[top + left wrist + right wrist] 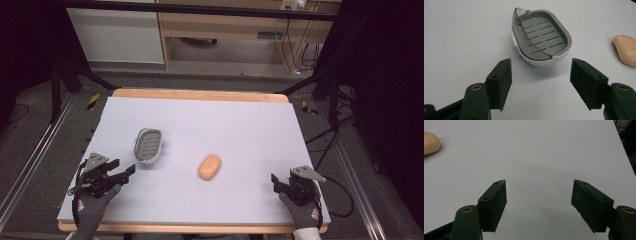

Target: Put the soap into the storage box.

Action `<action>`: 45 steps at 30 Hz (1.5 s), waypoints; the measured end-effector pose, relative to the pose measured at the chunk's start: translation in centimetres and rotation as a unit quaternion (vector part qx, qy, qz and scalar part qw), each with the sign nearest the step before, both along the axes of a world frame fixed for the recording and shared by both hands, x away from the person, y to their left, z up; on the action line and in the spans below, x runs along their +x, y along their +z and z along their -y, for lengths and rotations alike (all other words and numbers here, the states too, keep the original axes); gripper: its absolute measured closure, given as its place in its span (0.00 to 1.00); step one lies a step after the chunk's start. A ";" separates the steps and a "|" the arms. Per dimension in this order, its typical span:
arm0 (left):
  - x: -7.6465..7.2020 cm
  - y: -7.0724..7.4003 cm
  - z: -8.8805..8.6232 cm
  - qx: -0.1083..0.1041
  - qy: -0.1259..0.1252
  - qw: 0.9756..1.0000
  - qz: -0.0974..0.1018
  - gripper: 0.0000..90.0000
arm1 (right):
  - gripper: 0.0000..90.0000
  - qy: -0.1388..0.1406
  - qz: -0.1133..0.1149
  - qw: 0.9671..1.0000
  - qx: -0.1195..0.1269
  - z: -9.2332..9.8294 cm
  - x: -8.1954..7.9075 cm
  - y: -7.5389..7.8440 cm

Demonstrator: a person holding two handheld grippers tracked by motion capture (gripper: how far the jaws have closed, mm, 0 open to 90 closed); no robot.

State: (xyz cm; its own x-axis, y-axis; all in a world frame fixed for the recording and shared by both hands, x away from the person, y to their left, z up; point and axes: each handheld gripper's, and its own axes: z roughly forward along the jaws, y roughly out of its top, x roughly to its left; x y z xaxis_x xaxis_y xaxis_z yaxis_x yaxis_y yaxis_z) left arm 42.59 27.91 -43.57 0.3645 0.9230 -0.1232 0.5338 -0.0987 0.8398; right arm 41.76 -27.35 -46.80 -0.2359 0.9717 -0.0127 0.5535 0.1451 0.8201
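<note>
Two grippers are in my hands, both with jaws spread apart and nothing between them. My left gripper [131,170] sits low at the near left of the table, its pads [504,82] aimed at the soap dish [541,37], which stands just beyond the jaw tips and apart from them. My right gripper [274,180] rests at the near right, facing bare surface, with the soap [430,142] well off to its left.

Finding: the dish stands upright, its slotted grey tray seated in a white base; what looks like a clear hinged lid stands open along one side, though the view is too soft to be sure. The peach soap [209,167] lies between the two grippers, near the dish but not touching it.

Judgement: the step in hand is steadying the dish with the left. To do it well I should close across the short width of the base, below the tray rim, clear of the lid.

Room: the table [260,130] is open around both items, and neither lies near an edge
</note>
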 end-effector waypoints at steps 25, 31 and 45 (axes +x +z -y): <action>0.4 1.6 4.3 0.020 -0.050 0.998 0.018 0.32 | 0.32 0.007 0.005 1.000 -0.006 -0.5 0.1 0.0; 0.9 2.3 5.3 0.022 -0.060 0.998 0.024 0.32 | 0.32 0.008 0.008 1.000 -0.004 -0.5 0.1 0.1; 2.0 3.1 8.2 0.022 -0.080 0.996 0.028 0.31 | 0.32 0.011 0.009 1.000 -0.005 -0.7 0.1 0.2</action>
